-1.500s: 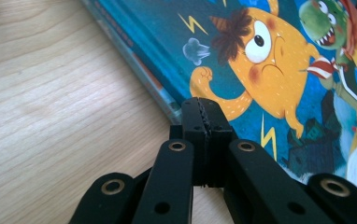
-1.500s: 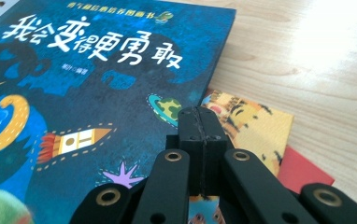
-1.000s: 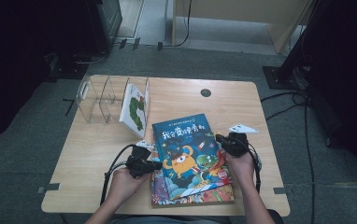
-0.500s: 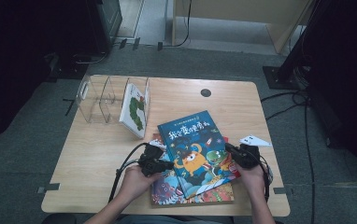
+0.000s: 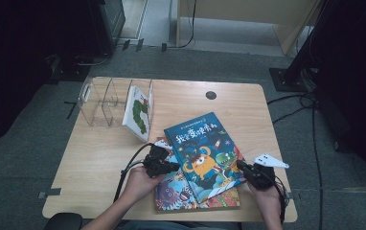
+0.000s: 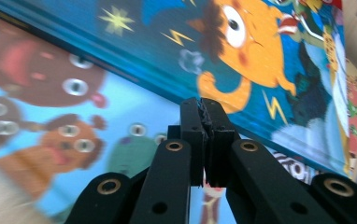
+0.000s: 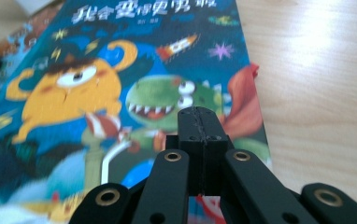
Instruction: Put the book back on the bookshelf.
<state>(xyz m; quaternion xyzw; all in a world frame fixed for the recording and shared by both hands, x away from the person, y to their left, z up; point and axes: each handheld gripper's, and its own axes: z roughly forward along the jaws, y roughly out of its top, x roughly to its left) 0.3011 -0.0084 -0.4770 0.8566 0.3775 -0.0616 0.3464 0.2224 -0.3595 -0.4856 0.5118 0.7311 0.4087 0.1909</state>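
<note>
The table (image 5: 99, 163) has a pale wood-grain top with a smooth, matt look. On it, at about 10 o'clock, the divided rack (image 5: 105, 101) is clear, glossy plastic. The blue picture book (image 5: 205, 153) has a smooth cover of glossy printed paper, and so has the book beneath it (image 5: 181, 194). The left gripper (image 6: 203, 135) and right gripper (image 7: 200, 140) have matt black plastic jaws with brass-coloured metal rivets.
</note>
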